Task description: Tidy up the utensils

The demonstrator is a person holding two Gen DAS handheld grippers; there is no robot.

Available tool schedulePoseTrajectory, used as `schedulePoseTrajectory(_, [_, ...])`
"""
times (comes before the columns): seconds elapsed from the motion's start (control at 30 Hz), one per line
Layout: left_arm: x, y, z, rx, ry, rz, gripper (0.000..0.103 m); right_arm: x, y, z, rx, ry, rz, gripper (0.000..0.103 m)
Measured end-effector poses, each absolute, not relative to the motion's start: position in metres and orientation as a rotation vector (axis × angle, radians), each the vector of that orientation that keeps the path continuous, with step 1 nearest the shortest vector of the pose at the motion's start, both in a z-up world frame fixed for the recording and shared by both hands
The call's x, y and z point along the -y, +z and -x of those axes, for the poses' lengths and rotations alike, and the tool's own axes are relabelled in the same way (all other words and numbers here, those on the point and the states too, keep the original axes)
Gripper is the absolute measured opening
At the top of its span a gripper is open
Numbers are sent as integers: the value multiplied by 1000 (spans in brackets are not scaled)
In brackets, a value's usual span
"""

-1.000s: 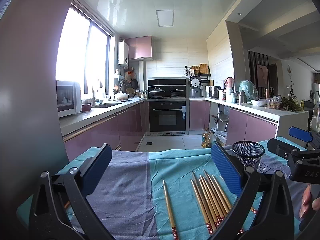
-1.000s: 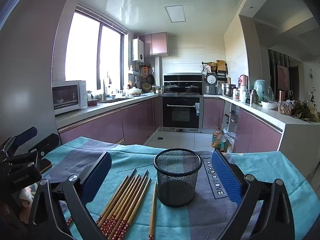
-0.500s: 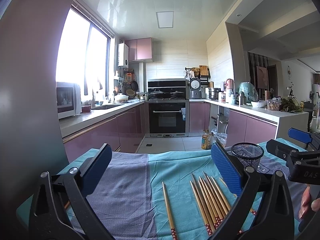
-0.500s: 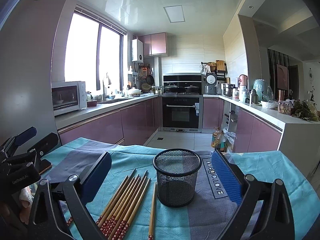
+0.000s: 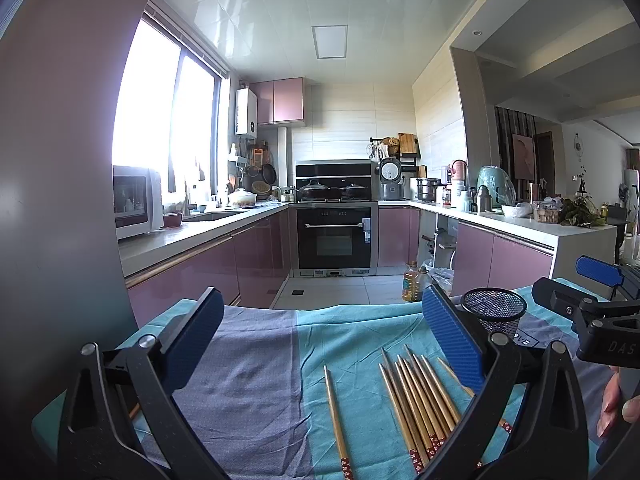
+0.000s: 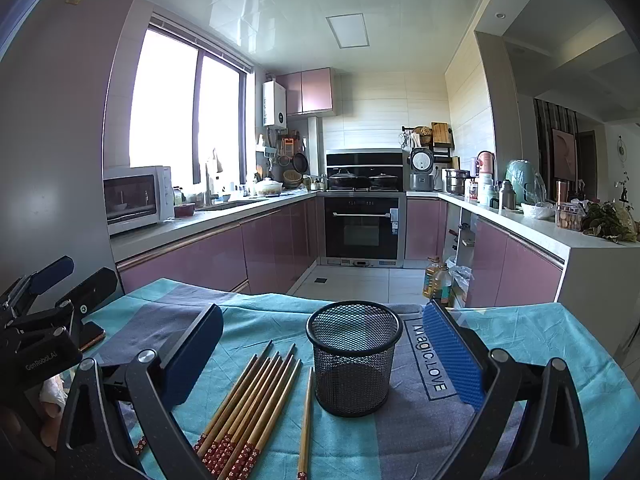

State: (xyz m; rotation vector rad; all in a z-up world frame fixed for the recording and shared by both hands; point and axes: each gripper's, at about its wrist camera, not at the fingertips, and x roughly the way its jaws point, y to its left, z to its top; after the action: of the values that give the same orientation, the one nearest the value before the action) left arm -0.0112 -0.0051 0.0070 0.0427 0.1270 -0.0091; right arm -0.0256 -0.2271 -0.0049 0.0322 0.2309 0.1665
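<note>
From the left wrist, the left gripper gapes wide, holding nothing, over wooden red-ended chopsticks on the teal-and-grey cloth. From the right wrist, the black mesh cup stands empty beside them; the right gripper also hangs spread and empty. Nothing has shifted since.

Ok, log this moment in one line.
left gripper: open, empty | right gripper: open, empty | chopsticks: on cloth | cup: empty, upright
</note>
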Motion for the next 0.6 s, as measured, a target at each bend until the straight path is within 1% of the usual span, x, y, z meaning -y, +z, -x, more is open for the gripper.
schedulePoseTrajectory(0.6, [5,8,12,-124,-12,-41,98,228,-4,25,-227,167,-35,97])
